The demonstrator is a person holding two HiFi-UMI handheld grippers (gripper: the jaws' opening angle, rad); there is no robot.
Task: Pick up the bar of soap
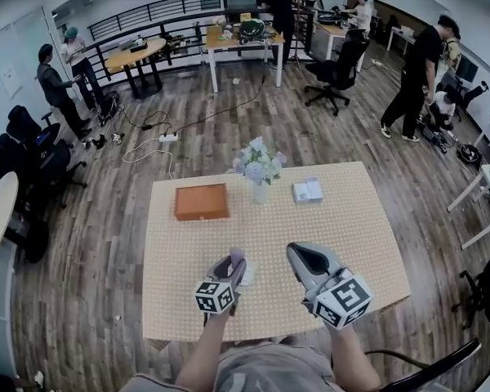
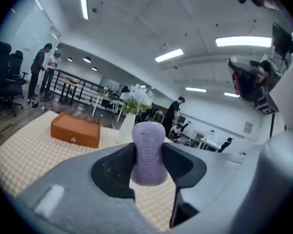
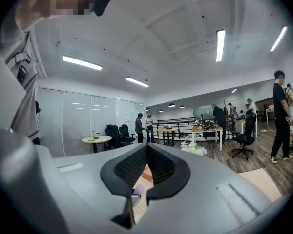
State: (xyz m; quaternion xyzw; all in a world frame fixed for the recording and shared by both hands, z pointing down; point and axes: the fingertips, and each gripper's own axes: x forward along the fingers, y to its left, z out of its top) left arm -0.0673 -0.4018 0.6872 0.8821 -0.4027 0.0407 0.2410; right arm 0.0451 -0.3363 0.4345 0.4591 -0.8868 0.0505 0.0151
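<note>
Left claw (image 2: 149, 165) clamped on the bar of soap (image 2: 148, 145); the bar stands on end between the pads, above the counter (image 1: 343, 219). Right claw (image 3: 146, 155): jaws together.

The bar of soap (image 2: 149, 152) looks smooth and waxy, matt lilac with lettering pressed into it, against the dull grey plastic of the left gripper (image 1: 234, 261). The right gripper (image 3: 146, 152) has the same matt shell, and its black pads are finely ribbed. The table cover (image 1: 351, 235) is a matt, dotted weave, the orange box (image 1: 201, 202) smooth-sided, and the floor (image 1: 106, 243) wood planks with a soft sheen.
</note>
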